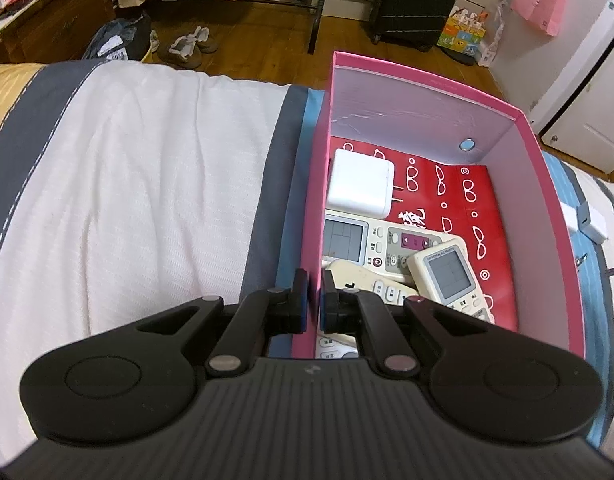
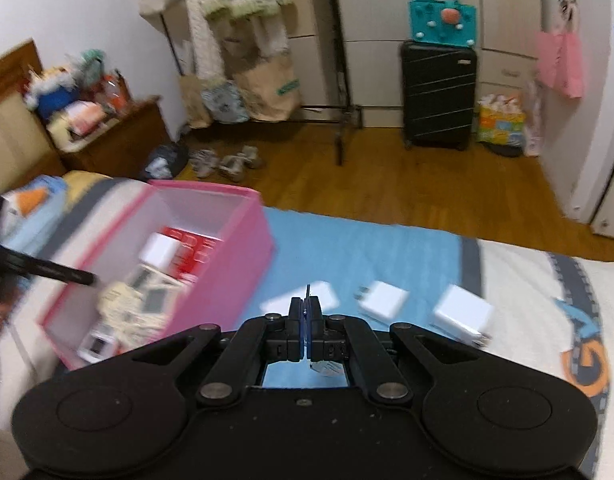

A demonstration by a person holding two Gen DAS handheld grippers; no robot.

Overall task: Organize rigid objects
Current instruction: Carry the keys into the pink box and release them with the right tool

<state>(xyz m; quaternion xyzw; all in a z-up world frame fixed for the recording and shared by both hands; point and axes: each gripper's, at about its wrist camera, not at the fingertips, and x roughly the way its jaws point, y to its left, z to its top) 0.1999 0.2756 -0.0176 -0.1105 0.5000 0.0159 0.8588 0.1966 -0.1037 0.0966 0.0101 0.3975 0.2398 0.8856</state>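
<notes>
1. Readable text: the small remote [image 1: 447,270] at lower right inside the box reads "UNIVERSAL A/C REMOTE" above its screen. The other remotes' button labels are too small to read.
2. Your left gripper [image 1: 314,300] pinches the left wall of the pink box [image 1: 547,184]: one finger outside, one inside, jaws nearly closed on the cardboard.
3. The box sits right of centre in the left wrist view, on the bed [image 1: 147,168]. Its floor is red with white glasses outlines.
4. A white charger [image 1: 361,184], square with two prongs pointing right, lies at the upper left of the box floor.
5. Cream remotes [image 1: 371,246] are piled below it, overlapping; long axes run roughly left-right, and the small remote tilts diagonally.
6. Your right gripper [image 2: 306,322] has its jaws pressed together; it holds nothing I can see.
7. Right wrist view, blurred: three white chargers [image 2: 385,298] lie on the blue blanket [image 2: 367,248], centre to right, beside the box.
</notes>
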